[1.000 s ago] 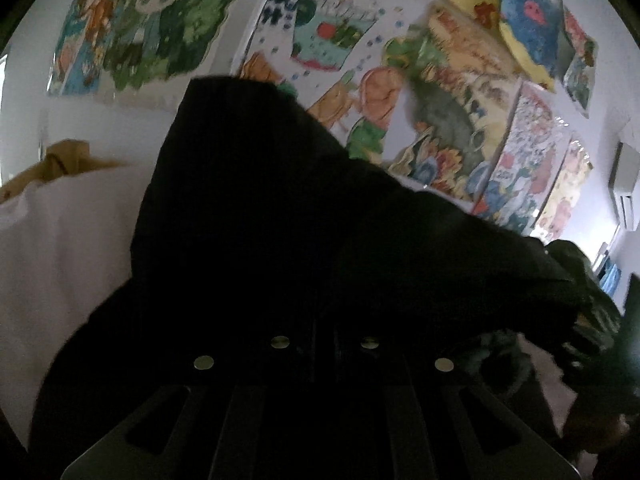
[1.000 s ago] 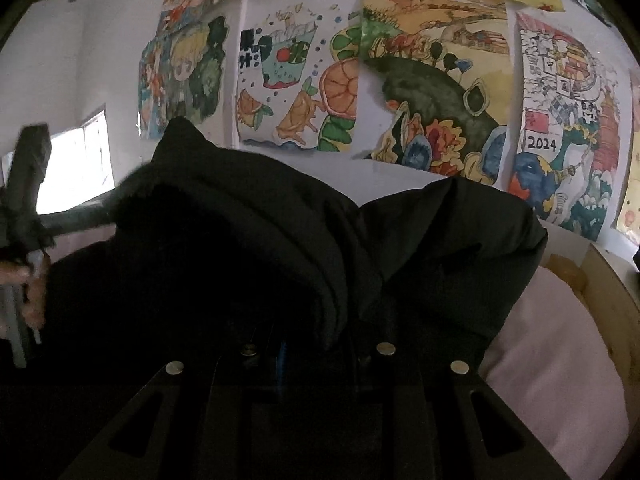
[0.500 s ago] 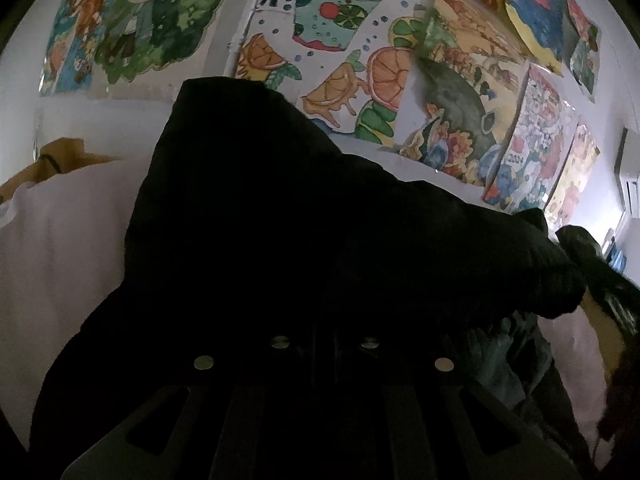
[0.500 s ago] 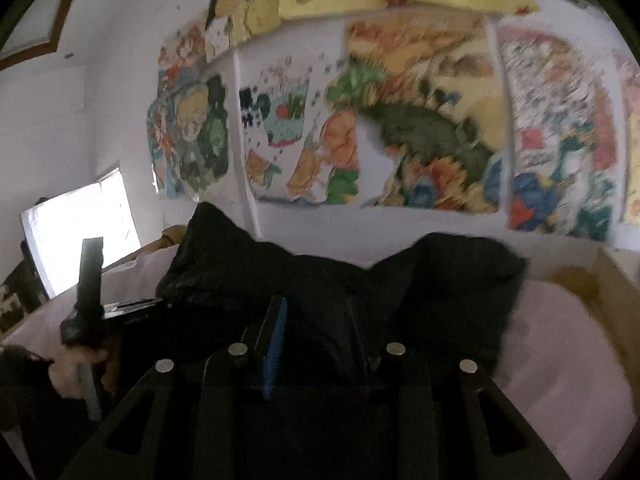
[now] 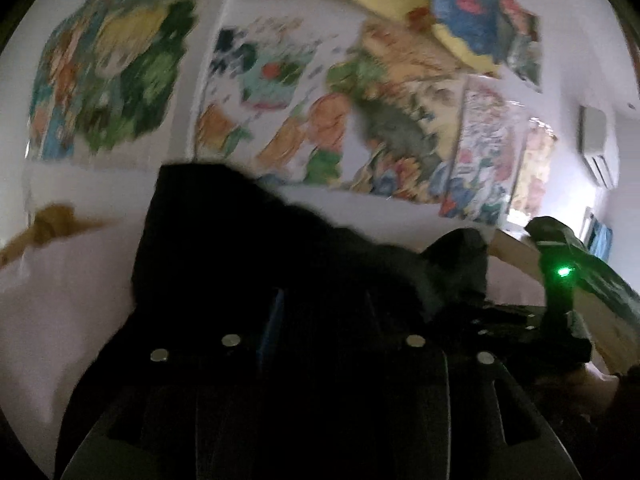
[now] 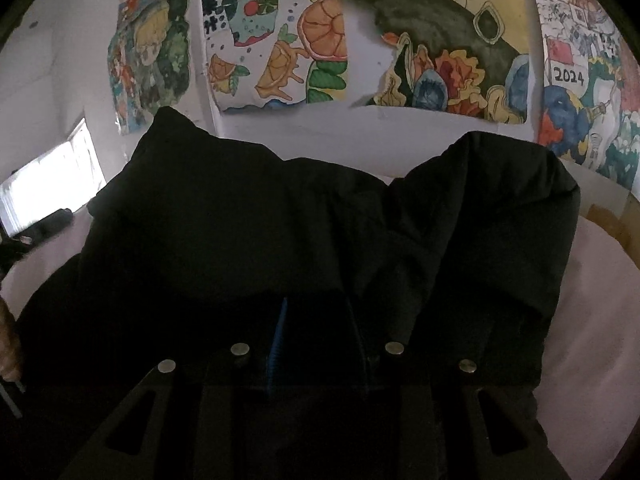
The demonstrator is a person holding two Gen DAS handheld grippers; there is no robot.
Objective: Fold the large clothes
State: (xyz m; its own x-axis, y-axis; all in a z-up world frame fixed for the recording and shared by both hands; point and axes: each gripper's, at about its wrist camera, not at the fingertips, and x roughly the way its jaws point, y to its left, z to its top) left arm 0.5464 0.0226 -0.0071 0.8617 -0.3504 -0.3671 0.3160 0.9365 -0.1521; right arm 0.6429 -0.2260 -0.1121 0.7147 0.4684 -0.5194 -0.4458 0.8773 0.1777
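- Left gripper (image 5: pixel 320 320) up close: its jaws are opening, with the black jacket (image 5: pixel 224 248) bunched between the fingers; whether the pads still pinch it is too dark to tell. My read: it's letting a fold go.
- Right gripper (image 6: pixel 316 328): jaws partly parted, the black jacket (image 6: pixel 280 220) heaped dark over the fingers; gripping or just resting against it, I cannot tell.
- The jacket lies piled on the pale pink bedsheet (image 6: pixel 592 280), humped up, probably mid-fold.
- Bare sheet lies open toward the bed's right edge, by the wooden bed frame (image 6: pixel 612 216); more sheet (image 5: pixel 68 300) on the left side.
- Beyond, the wall of children's paintings (image 6: pixel 440 52) closes off the far edge.
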